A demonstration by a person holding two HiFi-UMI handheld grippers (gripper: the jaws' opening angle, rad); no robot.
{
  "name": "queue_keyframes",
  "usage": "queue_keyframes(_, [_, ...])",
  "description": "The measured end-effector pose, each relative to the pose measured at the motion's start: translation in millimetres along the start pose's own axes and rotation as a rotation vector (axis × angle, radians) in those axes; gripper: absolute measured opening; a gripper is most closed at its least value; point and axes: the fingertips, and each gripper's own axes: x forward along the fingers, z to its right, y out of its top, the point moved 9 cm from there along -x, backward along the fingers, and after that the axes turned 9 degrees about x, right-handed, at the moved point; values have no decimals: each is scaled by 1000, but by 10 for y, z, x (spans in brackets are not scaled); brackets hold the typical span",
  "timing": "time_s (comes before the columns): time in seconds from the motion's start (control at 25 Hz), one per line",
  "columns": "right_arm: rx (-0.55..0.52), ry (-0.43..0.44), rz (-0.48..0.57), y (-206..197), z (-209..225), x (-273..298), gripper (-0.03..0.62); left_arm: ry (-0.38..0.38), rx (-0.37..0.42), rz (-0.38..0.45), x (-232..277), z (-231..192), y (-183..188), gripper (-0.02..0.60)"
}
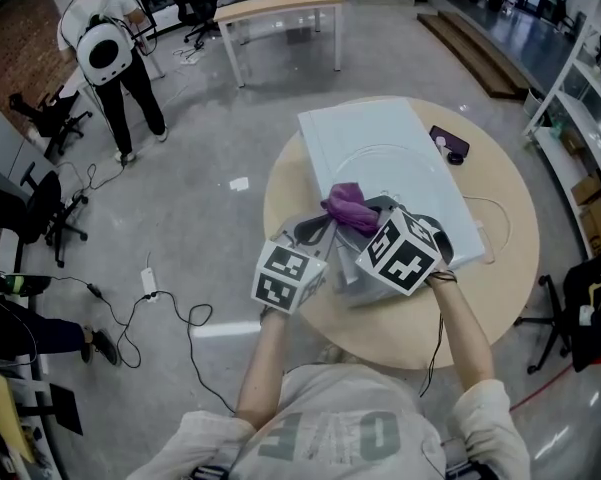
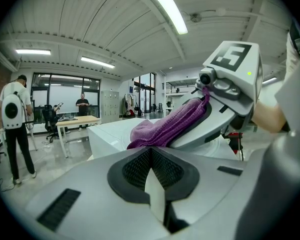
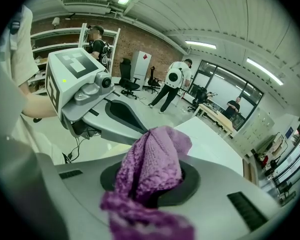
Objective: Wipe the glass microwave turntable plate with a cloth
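Wiping stage: cloth in hand, no stroke on the glass confirmed.
I found the right gripper (image 3: 152,186) clamped tight on the purple cloth (image 3: 152,156), which bunched out between its pads. The left gripper (image 2: 150,159) had its pads drawn together at the tips, with a thin pale sliver between them that I could not identify. The glass plate (image 1: 390,173) was clear and hard to read. I traced only its curved rim on the white panel (image 1: 360,128) on the tabletop (image 1: 500,268), at 12 o'clock from both grippers. The cloth sat at its near side, but I could not tell whether they touched. In my judgement the next move called for pressing the cloth flat onto the glass and sweeping round, with the plate steadied against sliding.
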Motion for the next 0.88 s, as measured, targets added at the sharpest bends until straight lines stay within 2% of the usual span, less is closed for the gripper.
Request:
queue_keyframes(0.16, [10, -22, 4, 44, 141, -28, 52, -2, -3, -2, 7, -7, 9, 2])
queue_keyframes(0.36, [76, -153, 27, 107, 663, -62, 52, -4, 2, -1, 20, 21, 3, 2])
queue_keyframes(0.52, [123, -242, -15, 61, 1085, 69, 51, -3, 1, 8, 14, 16, 19, 2])
queue_keyframes(0.64, [153, -252, -46, -44, 1233, 169, 52, -6, 1, 5, 17, 22, 22, 2])
queue_keyframes(0.88, [175, -244, -52, -64, 1212, 229, 52, -12, 0, 3, -7, -19, 6, 2])
